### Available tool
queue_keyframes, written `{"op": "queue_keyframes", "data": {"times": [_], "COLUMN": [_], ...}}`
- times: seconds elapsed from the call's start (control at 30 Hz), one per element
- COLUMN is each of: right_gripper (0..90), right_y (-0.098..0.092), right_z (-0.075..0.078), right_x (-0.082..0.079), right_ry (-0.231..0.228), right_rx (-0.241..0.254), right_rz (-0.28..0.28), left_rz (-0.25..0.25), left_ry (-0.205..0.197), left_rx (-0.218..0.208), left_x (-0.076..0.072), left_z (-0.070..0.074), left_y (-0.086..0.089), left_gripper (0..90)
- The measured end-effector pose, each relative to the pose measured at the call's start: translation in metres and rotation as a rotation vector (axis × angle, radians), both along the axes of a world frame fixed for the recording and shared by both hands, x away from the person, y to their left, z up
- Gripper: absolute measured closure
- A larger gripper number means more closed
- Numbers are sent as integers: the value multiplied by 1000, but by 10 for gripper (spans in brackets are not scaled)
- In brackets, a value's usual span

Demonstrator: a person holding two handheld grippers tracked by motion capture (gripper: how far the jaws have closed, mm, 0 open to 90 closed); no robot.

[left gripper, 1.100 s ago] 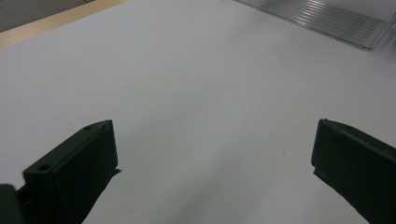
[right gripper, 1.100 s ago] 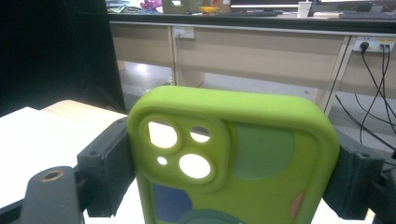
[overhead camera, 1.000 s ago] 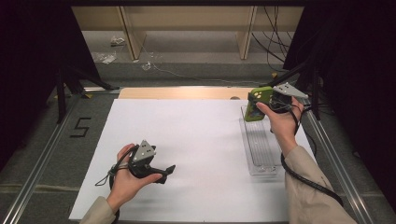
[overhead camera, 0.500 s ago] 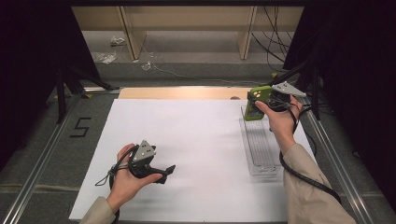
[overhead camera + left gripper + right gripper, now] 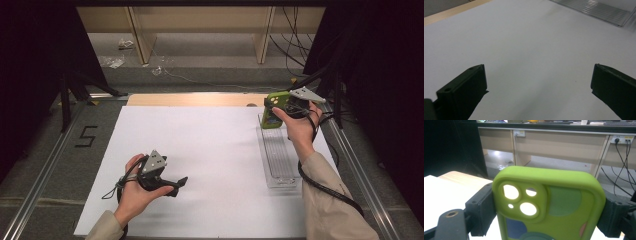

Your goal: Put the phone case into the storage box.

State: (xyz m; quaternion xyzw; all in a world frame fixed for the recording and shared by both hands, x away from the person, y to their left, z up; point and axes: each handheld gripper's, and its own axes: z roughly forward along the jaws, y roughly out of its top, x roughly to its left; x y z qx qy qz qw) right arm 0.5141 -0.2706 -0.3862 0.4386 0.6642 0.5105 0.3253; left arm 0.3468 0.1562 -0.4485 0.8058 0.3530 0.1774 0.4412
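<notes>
High view: nothing changed against the earlier pictures, both hands and the phone case in the same spots as before. Right tongs [image 5: 272,111] held above the counter's far right corner, clamped on a lime-green phone case [image 5: 274,106] by its two long sides, case upright with its lower end just over the far end of a clear plastic tray [image 5: 279,159]. Tray lying lengthwise along the right edge of the white sheet [image 5: 210,150]. Left tongs [image 5: 181,183] resting low near the sheet's near left part, tips pointing toward the right edge, well apart from tray and case. Bare wood of the counter [image 5: 195,99] along the far edge beyond the sheet, grey surface with a black "5" [image 5: 85,136] off the left edge, metal rails on both sides, dark curtains left and right, pale desk legs and loose cables on the floor beyond. Left gripper view: left tongs spread wide, nothing between the jaws, plain white sheet [image 5: 531,50] below, a corner of the clear tray [image 5: 599,10] at the upper right, a strip of wood at the upper left. Right gripper view: phone case [image 5: 549,205] seen from its back, camera cut-outs at upper left, pinched between the two black jaws at its sides; behind it beige desks, wall sockets with plugged black cables, dark curtain at left.
</notes>
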Motion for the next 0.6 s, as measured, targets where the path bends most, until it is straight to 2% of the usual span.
{"op": "queue_keyframes", "data": {"times": [0.6], "right_gripper": [179], "right_y": [-1], "right_z": [-4], "right_x": [7], "right_ry": [13], "right_rx": [-10], "right_rz": [-17], "left_rz": [0], "left_ry": [2], "left_rx": [0], "left_x": [0], "left_z": [0], "left_y": [0], "left_gripper": [0]}}
